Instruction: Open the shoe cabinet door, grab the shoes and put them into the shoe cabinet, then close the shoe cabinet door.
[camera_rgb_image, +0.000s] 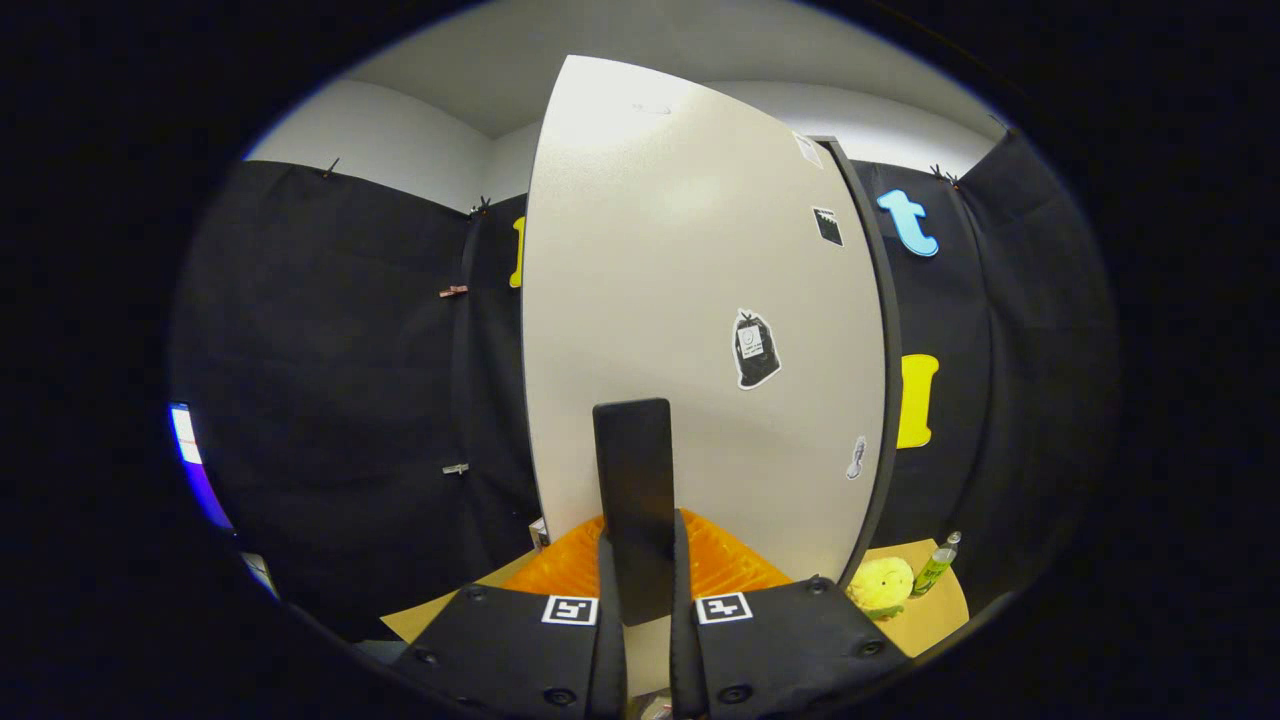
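The white shoe cabinet door (680, 300) stands upright straight ahead of me, with a few stickers on its face and a dark edge on its right side. A flat black handle (632, 460) sticks out from the door's lower part. My gripper (642, 560) is shut on this handle, with both fingers (607, 590) pressed against its sides. An orange ribbed surface (730, 560) lies at the door's foot, just beyond the fingers.
To the right of the door, on a tan tabletop (930, 620), sit a yellow plush toy (880, 585) and a small green bottle (937, 567). Black cloth walls close in on both sides. A lit screen edge (190, 450) shows far left.
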